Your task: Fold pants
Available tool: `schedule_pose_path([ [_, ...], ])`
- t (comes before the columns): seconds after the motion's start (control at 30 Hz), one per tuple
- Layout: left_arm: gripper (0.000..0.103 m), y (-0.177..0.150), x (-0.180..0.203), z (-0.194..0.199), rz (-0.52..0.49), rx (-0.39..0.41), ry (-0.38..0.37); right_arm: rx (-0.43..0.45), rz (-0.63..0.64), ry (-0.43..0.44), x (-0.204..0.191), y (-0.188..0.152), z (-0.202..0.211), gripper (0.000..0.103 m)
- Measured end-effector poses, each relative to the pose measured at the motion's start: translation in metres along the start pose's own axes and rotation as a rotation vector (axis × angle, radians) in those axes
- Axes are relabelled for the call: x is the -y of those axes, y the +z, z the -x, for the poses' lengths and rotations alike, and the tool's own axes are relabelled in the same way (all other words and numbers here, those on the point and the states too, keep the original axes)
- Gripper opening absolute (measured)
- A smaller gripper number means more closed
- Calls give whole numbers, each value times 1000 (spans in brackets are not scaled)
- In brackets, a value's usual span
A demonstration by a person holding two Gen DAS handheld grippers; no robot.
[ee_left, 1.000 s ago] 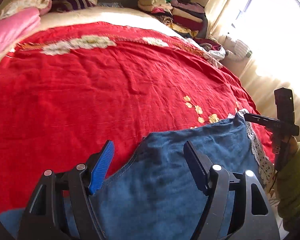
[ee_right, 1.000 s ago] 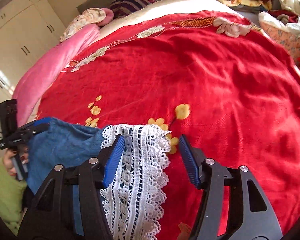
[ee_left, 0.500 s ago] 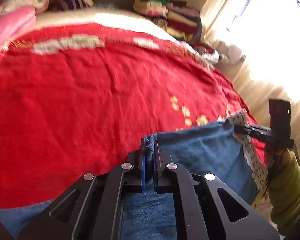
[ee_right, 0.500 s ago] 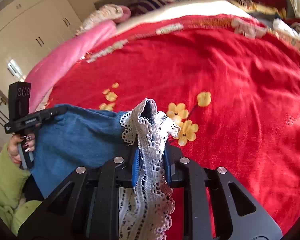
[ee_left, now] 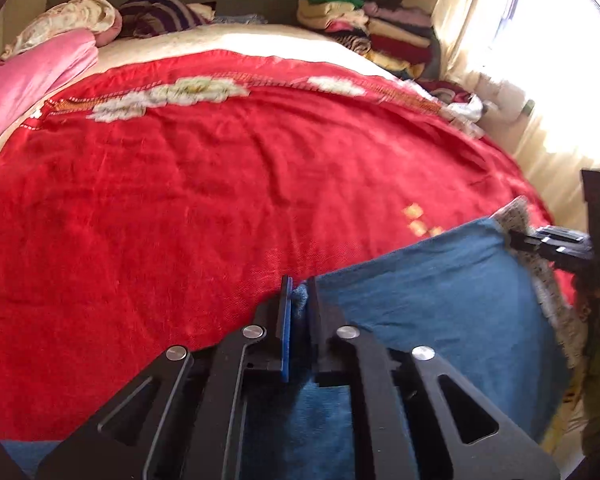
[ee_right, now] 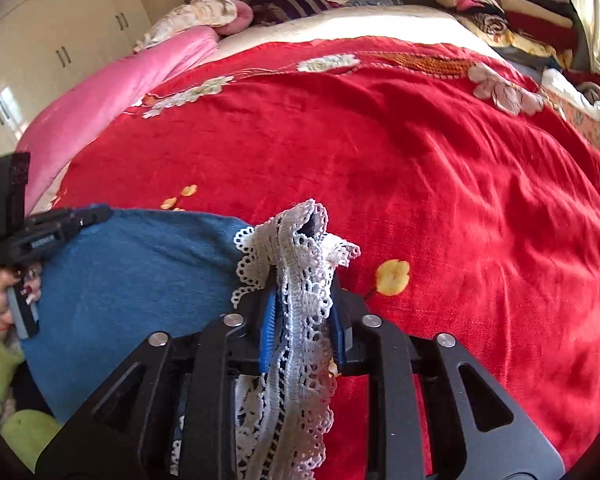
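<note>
The blue pants [ee_left: 432,304] with a white lace hem [ee_right: 300,264] hang lifted over the near edge of the red bedspread [ee_left: 220,184]. My left gripper [ee_left: 300,292] is shut on the blue edge of the pants. My right gripper [ee_right: 302,280] is shut on the lace hem, which bunches up between its pads. In the left wrist view the right gripper [ee_left: 516,240] holds the far corner at right. In the right wrist view the left gripper [ee_right: 100,214] holds the blue edge [ee_right: 140,272] at left.
A pink quilt [ee_left: 24,72] and pillows [ee_left: 156,12] lie at the bed's head. Stacked folded clothes [ee_left: 380,40] stand at the far right corner. A bright curtained window [ee_left: 548,80] is on the right. Cream wardrobes [ee_right: 52,52] stand at left.
Both grippers closed on the pants, the left on the blue edge, the right on the lace hem. Both then lifted the cloth off the bedspread and moved it forward.
</note>
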State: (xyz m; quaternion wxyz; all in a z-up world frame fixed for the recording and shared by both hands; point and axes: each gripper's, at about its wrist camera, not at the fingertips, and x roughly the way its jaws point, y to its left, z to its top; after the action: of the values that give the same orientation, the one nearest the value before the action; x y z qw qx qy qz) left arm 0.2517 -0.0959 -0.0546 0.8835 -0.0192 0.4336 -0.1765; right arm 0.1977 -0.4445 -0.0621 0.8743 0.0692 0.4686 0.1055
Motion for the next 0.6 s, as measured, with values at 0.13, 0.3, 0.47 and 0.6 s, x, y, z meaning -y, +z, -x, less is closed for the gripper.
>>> schedule_pose_path([
  [0.13,30,-3,-6,8,21,24,-11,-1,-11,-17,4,-2,2,32],
  [0.3,42,-10,-11,36,31,51,1,53,-46,-100,8,-6,35,54],
  [0.47,56,-28,-7,83,6,104,1,131,-82,-73,2,-33,85,64],
  [0.6,56,-51,-1,113,-5,132,-5,129,-116,-49,-7,-72,111,64],
])
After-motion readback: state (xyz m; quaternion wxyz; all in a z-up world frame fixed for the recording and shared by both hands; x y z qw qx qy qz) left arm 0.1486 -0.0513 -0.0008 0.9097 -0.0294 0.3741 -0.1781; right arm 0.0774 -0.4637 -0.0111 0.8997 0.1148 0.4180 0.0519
